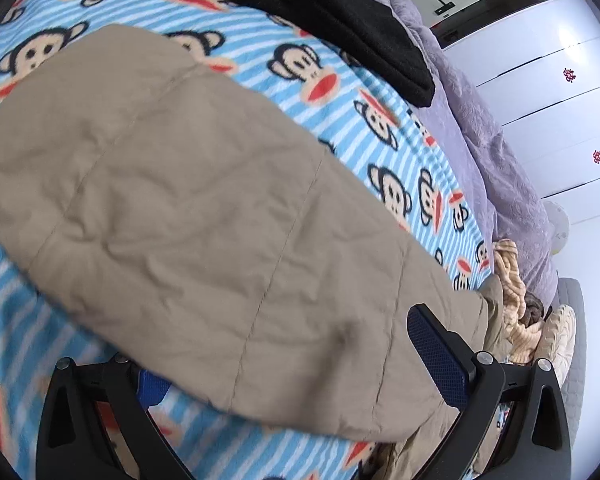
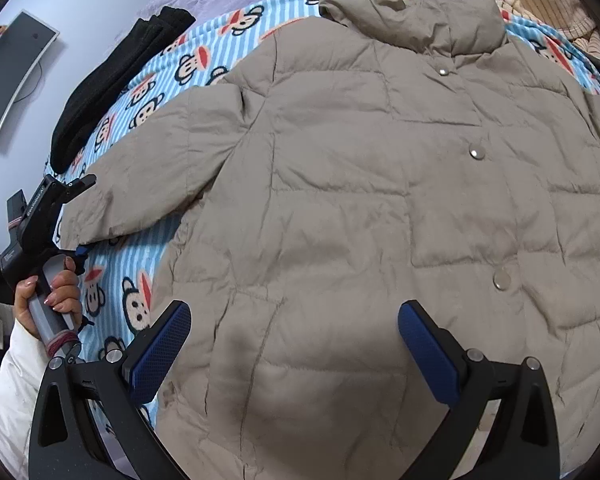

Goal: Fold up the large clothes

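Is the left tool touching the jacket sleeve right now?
Touching. In the left wrist view the sleeve lies between the left tool fingers, its cuff end draped over the left finger.

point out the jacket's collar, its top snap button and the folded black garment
collar (image 2: 414, 20), right wrist view, on the middle of the stand-up band
top snap button (image 2: 443, 71), right wrist view, on the metal cap
folded black garment (image 2: 112, 92), right wrist view, on the middle of its folded length

Home bedroom, monkey-print blanket (image 1: 332, 128) on bed, white wardrobe doors (image 1: 548, 92)
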A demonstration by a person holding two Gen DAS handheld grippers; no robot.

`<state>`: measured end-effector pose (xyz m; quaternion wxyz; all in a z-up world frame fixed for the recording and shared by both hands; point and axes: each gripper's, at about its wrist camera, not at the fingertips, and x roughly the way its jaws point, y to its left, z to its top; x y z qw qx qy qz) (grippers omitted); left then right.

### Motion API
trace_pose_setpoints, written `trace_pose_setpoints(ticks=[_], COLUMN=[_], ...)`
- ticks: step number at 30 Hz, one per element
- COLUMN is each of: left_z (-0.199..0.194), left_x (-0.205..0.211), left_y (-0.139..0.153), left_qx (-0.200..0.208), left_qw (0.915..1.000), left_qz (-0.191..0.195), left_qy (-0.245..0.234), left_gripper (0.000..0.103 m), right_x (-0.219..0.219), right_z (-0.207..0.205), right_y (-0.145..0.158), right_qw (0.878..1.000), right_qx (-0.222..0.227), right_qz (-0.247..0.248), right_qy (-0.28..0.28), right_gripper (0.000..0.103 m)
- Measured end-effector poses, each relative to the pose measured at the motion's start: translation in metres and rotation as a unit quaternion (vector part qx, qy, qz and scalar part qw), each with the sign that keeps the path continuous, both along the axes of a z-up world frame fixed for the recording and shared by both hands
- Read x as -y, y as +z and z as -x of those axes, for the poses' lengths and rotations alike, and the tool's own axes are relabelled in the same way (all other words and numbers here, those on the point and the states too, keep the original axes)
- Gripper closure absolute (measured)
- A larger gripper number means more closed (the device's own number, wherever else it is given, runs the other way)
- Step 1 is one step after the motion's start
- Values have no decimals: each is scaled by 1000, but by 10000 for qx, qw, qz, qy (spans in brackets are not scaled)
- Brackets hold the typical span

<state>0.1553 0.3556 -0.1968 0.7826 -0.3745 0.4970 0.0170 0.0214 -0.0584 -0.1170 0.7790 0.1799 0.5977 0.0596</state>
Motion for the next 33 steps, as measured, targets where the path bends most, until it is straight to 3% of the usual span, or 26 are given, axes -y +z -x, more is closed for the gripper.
trace_pose_setpoints(ticks=[3,4,5,6,7,8,11,13,14,15,16,18,22,26,31,33], left_z=[-22,-27,-30,-37,-40,-36,-27,-18,-15,-12,-9,-4,1,1,-6,-9], left_x=[-5,-6,-7,-8,-10,-14,-12,-7,-4,0,5,16,50,102,198,248], left_y=[0,-1,-2,-6,-7,-5,20,40,50,62,71,92,126,142,157,159], left_qx=[87,88,54,-17,23,60,370,605,727,859,972,1244,1740,1983,2263,2388], left_qw=[9994,9989,9986,9984,9989,9992,9953,9911,9886,9855,9825,9746,9581,9451,9248,9117], left_qz=[-330,-440,-502,-554,-457,-392,-861,-1121,-1232,-1346,-1448,-1652,-1851,-1856,-1757,-1724], left_qy=[116,163,158,74,-25,-55,-227,-376,-465,-570,-653,-862,-1319,-1818,-2503,-2863], left_gripper=[3,17,44,61,88,91,93,93,93,93,93,93,93,93,93,93], right_x=[0,0,-2,-3,-6,-8,-19,-28,-32,-37,-41,-47,-63,-69,-38,-10], right_z=[-16,-22,-29,-35,-42,-47,-66,-77,-83,-90,-97,-106,-112,-110,-94,-78], right_y=[-2,-2,-5,-6,-6,-7,-5,-2,-4,-10,-16,-28,-55,-88,-83,-74], right_qw=[9998,9997,9995,9993,9990,9986,9972,9955,9951,9957,9961,9940,9937,9937,9867,9864], right_qx=[171,221,311,376,442,515,702,881,896,813,675,568,440,111,-74,-8], right_qz=[-12,-27,-33,-62,-110,-141,-254,-337,-384,-418,-538,-899,-1030,-1117,-1619,-1642], right_qy=[-32,-36,-36,-37,-34,-29,-35,-121,-155,-169,-198,-264,-55,22,88,31], right_gripper=[0,0,0,0,0,0,0,7,35,74,84,89,90,90,90,90])
